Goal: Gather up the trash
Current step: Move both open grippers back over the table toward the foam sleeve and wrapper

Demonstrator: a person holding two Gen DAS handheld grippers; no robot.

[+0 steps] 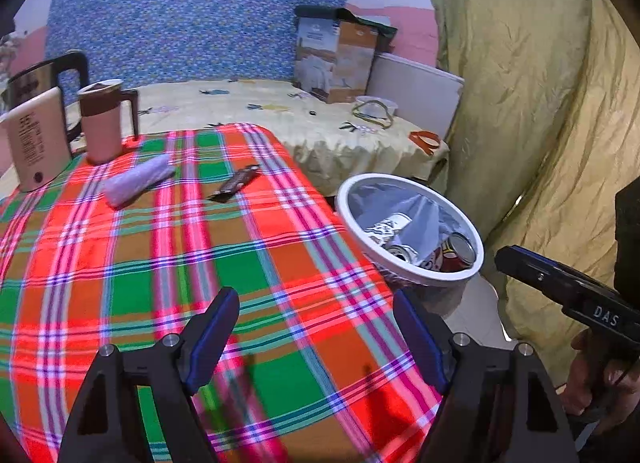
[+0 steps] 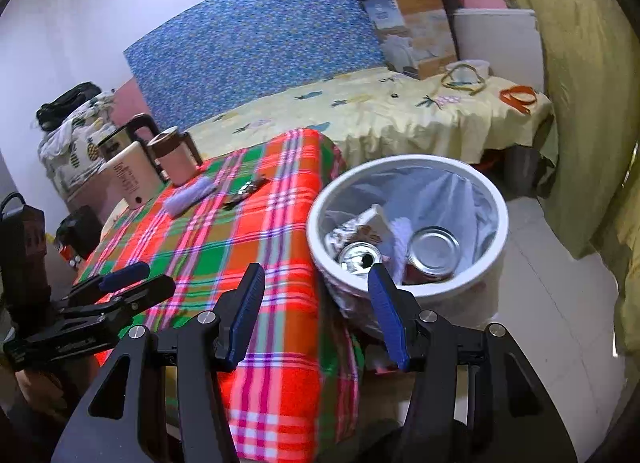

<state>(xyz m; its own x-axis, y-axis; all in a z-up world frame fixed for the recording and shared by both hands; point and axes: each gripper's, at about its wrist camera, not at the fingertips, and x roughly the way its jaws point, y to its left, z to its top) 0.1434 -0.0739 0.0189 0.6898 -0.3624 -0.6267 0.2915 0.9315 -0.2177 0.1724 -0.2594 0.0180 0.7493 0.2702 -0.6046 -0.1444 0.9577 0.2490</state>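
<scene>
With both the left gripper point(image 1: 316, 335) and right gripper point(image 2: 316, 311) spread and empty, we're between pickups; next we reach toward twelve o'clock for the brown wrapper point(image 1: 236, 183), then the bin point(image 1: 460, 279).

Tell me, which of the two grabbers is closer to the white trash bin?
Right. The right gripper is at the table's edge beside the white trash bin; the left gripper is farther off, over the plaid tablecloth.
</scene>
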